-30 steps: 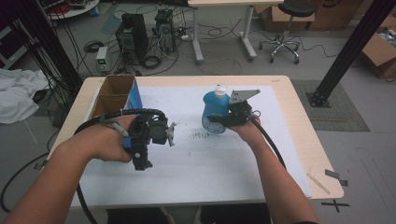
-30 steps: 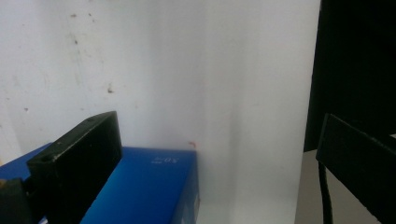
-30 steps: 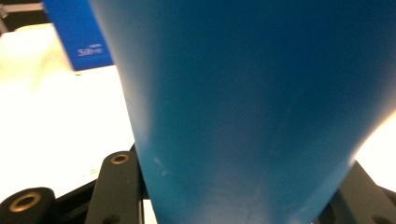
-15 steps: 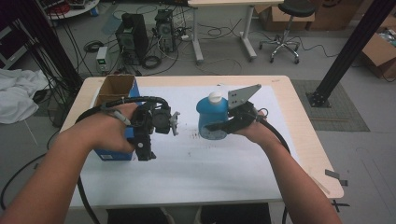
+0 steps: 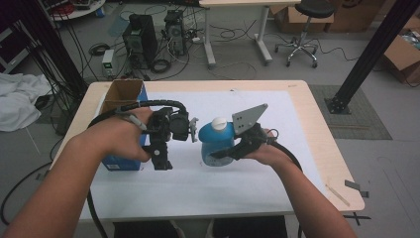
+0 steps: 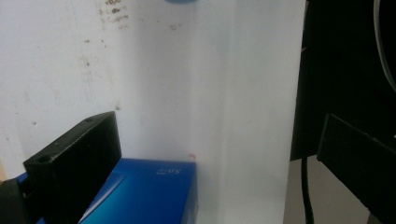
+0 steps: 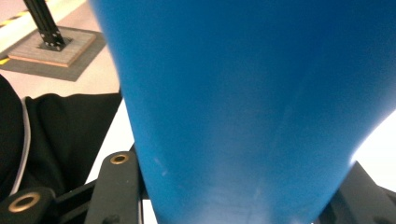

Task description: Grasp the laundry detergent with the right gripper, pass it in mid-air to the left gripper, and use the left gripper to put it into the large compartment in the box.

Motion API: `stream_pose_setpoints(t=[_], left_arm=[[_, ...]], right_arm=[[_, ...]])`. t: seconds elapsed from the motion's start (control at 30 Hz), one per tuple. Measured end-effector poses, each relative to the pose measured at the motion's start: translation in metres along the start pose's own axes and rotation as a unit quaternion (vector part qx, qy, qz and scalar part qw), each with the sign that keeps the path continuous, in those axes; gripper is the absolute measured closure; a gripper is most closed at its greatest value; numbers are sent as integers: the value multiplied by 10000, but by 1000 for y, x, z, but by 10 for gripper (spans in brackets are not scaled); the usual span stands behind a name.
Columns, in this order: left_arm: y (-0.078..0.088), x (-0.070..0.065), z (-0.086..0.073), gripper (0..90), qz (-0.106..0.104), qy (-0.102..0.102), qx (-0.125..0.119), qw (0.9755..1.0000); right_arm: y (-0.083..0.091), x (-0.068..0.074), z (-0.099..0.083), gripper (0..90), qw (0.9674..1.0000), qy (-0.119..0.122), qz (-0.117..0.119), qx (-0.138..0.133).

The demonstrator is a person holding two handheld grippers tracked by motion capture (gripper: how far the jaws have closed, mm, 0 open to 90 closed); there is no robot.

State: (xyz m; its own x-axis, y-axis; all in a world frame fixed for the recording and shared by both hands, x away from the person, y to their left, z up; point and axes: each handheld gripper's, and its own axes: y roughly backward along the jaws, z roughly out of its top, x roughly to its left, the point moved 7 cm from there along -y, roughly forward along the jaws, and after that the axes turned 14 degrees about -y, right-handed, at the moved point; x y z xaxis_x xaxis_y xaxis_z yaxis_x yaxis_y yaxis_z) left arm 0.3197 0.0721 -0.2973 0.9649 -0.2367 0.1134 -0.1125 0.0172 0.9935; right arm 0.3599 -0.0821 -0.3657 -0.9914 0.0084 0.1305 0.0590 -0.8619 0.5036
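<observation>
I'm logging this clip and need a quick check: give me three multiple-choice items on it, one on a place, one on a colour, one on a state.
1. Where is the open cardboard box?
A. At the table's far left corner
B. At the table's near right corner
C. On the floor under the table

2. What colour is the cap of the blue bottle?
A. Red
B. White
C. Black

3. What is the right gripper doing?
A. Lying open on the table
B. Clamped on the blue bottle
C. Holding the box

Answers:
1 A: in the high view the box stands by the far left edge, behind the left gripper.
2 B: a white cap tops the bottle.
3 B: in the right gripper view the bottle's blue body sits squeezed between the jaws.
</observation>
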Motion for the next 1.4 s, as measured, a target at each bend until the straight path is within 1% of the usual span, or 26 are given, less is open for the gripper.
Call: stream_pose_setpoints(t=[0.03, 0.07, 0.1, 0.2, 0.23, 0.27, 0.37, 0.4, 0.43, 0.5, 0.57, 0.67, 0.73, 0.87, 1.07, 1.13, 1.23, 1.3, 1.4], left_arm=[[0, 0, 2, 1, -13, 9, -9, 10000], [0, 0, 2, 1, -13, 9, -9, 10000], [-1, 1, 3, 1, -29, 5, 1, 10000], [-1, 1, 7, 1, -61, 27, -15, 10000], [-1, 1, 8, 1, -72, 21, -8, 10000], [-2, 1, 10, 1, -68, 17, -17, 10000], [-3, 2, 13, 1, -90, 8, -15, 10000], [-4, 2, 15, 1, -126, 9, -24, 9999], [-4, 2, 15, 1, -126, 9, -24, 9999], [-5, 2, 18, 1, -145, -2, -8, 9999], [-6, 2, 20, 1, -159, -7, -13, 9999], [-7, 2, 22, 1, -169, -6, -29, 9999], [-8, 2, 23, 1, -180, -13, -22, 9998], [-13, 3, 26, 1, -230, 26, -7, 9997], [-16, 4, 28, 1, -242, 49, 1, 9997], [-17, 4, 28, 1, -252, 58, -10, 9997], [-20, 4, 29, 1, -247, 63, -3, 9997], [-23, 3, 30, 1, -256, 61, 19, 9997], [-25, 3, 30, 1, -253, 78, -18, 9996]], right_arm=[[-7, 3, -3, 469, 10000, 12, 45, -23], [-7, 3, -3, 469, 10000, 12, 45, -23], [-14, 6, -5, 469, 9999, 19, 100, -22], [-25, 10, -9, 468, 9999, 16, 149, -6], [-25, 10, -9, 468, 9999, 16, 149, -6], [-34, 13, -12, 468, 9998, 21, 189, -1], [-44, 16, -14, 469, 9997, 4, 238, -14], [-47, 17, -14, 468, 9997, 5, 244, -25], [-47, 17, -14, 468, 9997, 5, 244, -25], [-53, 18, -14, 468, 9997, 6, 262, -28], [-62, 21, -14, 468, 9996, -10, 287, -36], [-66, 21, -14, 468, 9996, 6, 275, -32], [-71, 22, -13, 468, 9997, -19, 251, -52], [-77, 23, -10, 468, 9996, -28, 255, -98], [-83, 23, -6, 467, 9996, -19, 247, -154], [-84, 23, -5, 467, 9995, 17, 248, -177], [-86, 24, -4, 467, 9995, -40, 249, -180], [-89, 25, -4, 467, 9995, -151, 236, -163], [-92, 24, -2, 467, 9995, -91, 211, -213]])
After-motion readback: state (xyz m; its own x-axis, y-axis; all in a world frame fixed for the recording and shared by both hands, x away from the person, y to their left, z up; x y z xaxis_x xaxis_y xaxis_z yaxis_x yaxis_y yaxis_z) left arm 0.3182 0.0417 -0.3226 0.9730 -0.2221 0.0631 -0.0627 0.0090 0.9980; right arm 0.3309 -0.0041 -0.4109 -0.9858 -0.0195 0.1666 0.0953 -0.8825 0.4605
